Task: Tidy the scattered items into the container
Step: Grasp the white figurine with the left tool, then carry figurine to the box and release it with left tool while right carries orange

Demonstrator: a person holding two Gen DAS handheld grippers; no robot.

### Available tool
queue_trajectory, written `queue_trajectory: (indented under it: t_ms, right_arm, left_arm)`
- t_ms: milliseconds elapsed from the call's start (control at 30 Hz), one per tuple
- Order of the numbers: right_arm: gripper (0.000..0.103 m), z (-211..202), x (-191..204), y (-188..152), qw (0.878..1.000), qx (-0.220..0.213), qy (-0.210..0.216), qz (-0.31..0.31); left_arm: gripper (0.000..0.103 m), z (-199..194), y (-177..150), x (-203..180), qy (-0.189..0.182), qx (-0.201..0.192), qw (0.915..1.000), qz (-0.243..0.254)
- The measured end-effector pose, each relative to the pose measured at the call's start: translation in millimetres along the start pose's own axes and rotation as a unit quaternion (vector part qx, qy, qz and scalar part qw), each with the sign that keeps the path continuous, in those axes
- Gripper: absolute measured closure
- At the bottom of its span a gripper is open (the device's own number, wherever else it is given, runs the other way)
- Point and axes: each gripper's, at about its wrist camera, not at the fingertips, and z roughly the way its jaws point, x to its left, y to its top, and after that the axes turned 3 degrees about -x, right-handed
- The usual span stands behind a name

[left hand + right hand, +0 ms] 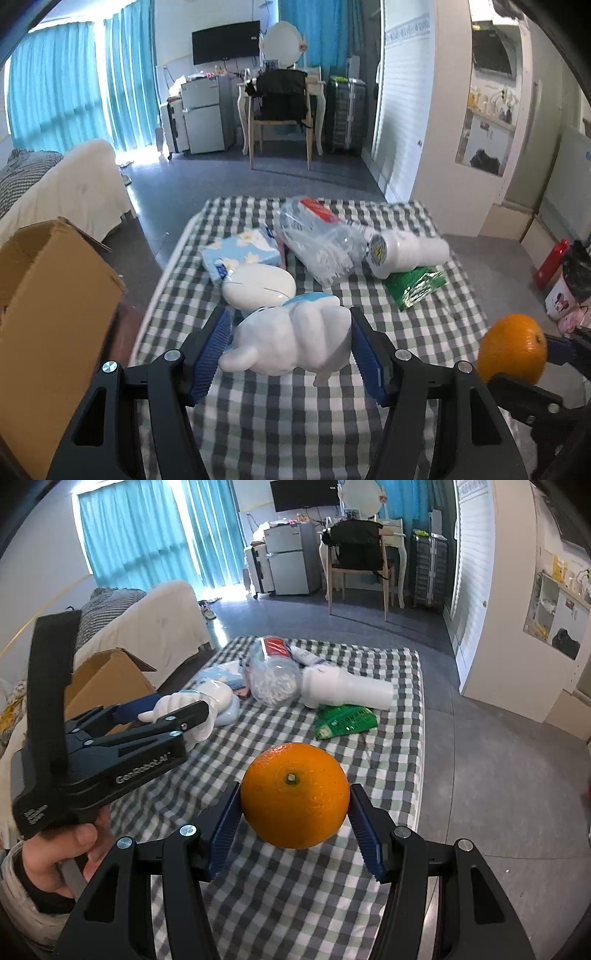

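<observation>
My left gripper [290, 341] is shut on a white and blue toy figure [291, 339] and holds it above the checked table [280, 424]. My right gripper [293, 805] is shut on an orange [295, 795], lifted over the table; the orange also shows in the left wrist view [511, 349]. The open cardboard box [48, 317] stands left of the table. On the table lie a white mouse-shaped object [258, 288], a blue tissue pack [242, 251], a clear plastic bottle [317, 240], a white bottle [406, 253] and a green packet [415, 286].
A sofa with a white cover [147, 627] stands behind the box. A chair [280, 110], a small fridge [207, 110] and a suitcase [345, 114] stand at the far wall. A red bottle [552, 264] stands on the floor at the right.
</observation>
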Motion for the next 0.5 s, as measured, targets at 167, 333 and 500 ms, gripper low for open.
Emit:
queue_trajectory:
  t_ms: [167,333,500]
  right_arm:
    - [0.046,-12,17,6,1.0,-0.012,0.007,-0.011]
    - [0.046,-22,39,9,0.999,-0.021,0.014,-0.023]
    - [0.046,-32,69,19,0.998,-0.033,0.025,-0.044]
  left_arm:
    - [0.037,-39,7,11,0.009,-0.027,0.9996,-0.004]
    - [0.037,-76,11,29,0.019,-0.05,0.9985,-0.011]
    - [0.037,-112,20,56,0.031,-0.08,0.996,-0.025]
